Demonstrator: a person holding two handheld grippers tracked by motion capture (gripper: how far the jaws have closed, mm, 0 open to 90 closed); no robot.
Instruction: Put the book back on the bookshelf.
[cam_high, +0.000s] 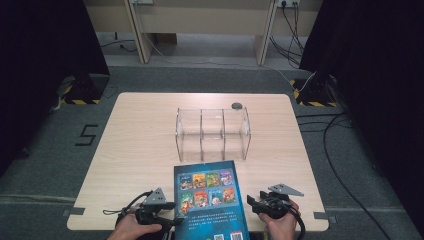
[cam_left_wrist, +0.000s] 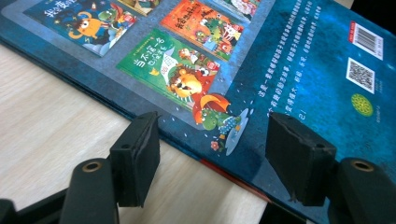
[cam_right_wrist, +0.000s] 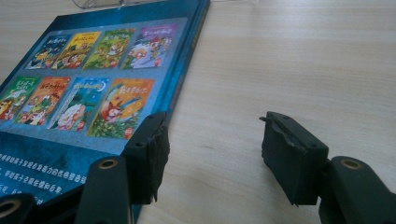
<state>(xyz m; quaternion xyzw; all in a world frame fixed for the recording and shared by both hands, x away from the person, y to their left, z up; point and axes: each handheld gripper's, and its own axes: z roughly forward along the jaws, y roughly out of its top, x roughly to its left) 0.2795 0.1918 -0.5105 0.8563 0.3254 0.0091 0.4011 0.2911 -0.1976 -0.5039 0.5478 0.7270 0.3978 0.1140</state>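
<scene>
the high view takes in the whole table (cam_high: 135, 150), with a clear three-bay rack (cam_high: 212, 134) at its middle and the book (cam_high: 210, 200) lying flat at the near edge, between the left gripper (cam_high: 167, 212) and right gripper (cam_high: 254, 202). the left gripper view closes in on the book's (cam_left_wrist: 261, 70) barcode, a qr code and small cover pictures; its jaws straddle the book's edge with a gap, pads clear of it. in the right gripper view the jaws stand wide, one beside the book's (cam_right_wrist: 102, 79) edge, holding nothing. the book is dark blue, back cover up.
</scene>
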